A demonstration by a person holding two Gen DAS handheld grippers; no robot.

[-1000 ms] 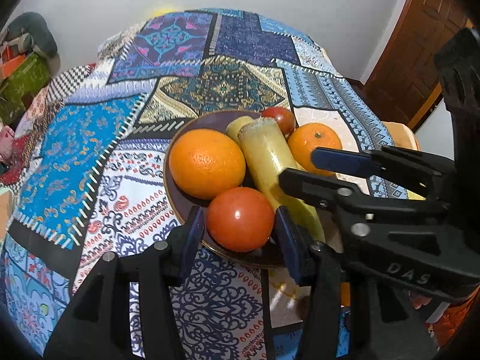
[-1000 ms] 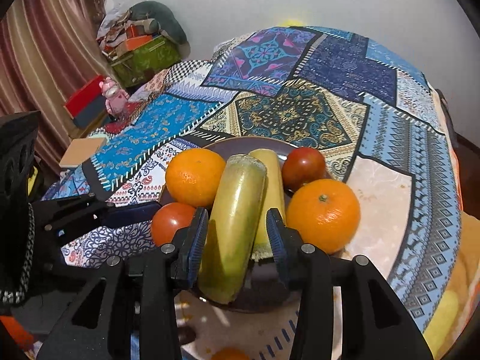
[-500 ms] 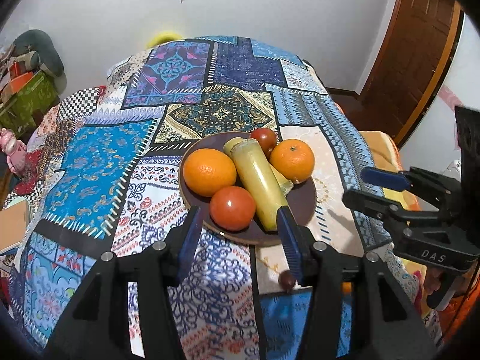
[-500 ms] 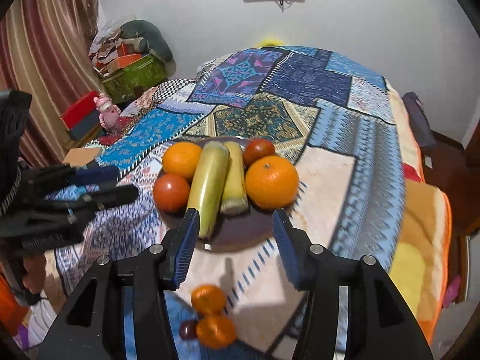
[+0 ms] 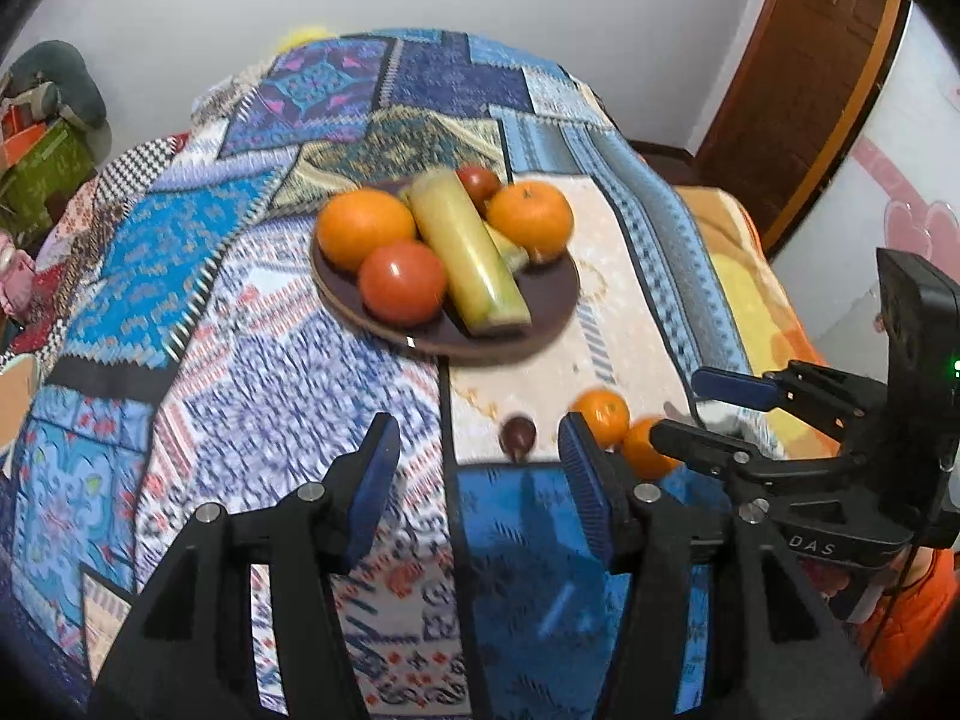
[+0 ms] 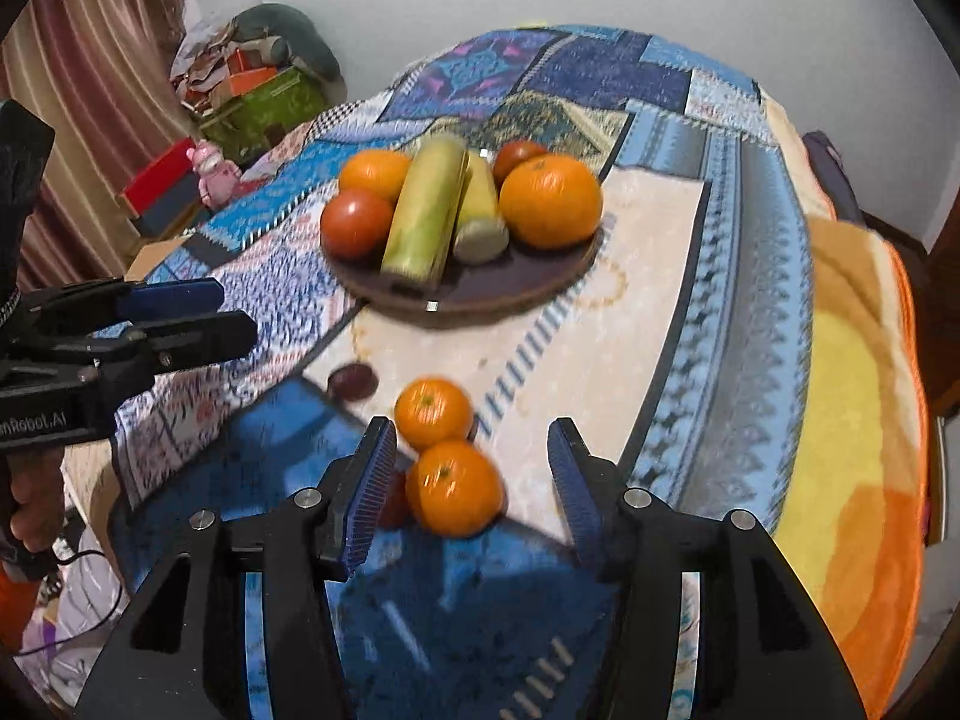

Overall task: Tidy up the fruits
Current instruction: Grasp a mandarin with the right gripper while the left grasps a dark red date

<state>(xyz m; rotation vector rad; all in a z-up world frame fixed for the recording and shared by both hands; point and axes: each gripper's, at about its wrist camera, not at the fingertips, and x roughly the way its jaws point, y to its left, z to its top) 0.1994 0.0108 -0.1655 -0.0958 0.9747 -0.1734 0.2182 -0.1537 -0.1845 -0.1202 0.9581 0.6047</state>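
Observation:
A dark brown plate (image 5: 549, 294) (image 6: 480, 291) on the patchwork cloth holds two oranges, two tomatoes and two yellow-green stalks (image 5: 468, 246). In front of it lie two small oranges (image 6: 433, 413) (image 6: 456, 487) and a dark plum (image 6: 353, 381) (image 5: 518, 433). A small red fruit (image 6: 393, 501) peeks out beside the right gripper's left finger. My left gripper (image 5: 480, 480) is open and empty, short of the plum. My right gripper (image 6: 471, 480) is open and empty, with the nearer small orange between its fingers.
The cloth-covered table (image 6: 690, 252) drops off at the right onto an orange and yellow blanket (image 6: 852, 396). Boxes and a pink toy (image 6: 210, 165) sit on the floor at the left. A wooden door (image 5: 804, 78) stands at the far right.
Both grippers have pulled back from the plate and opened wide. The loose small oranges and plum have come into view near the fingers. The right gripper now frames the nearer small orange.

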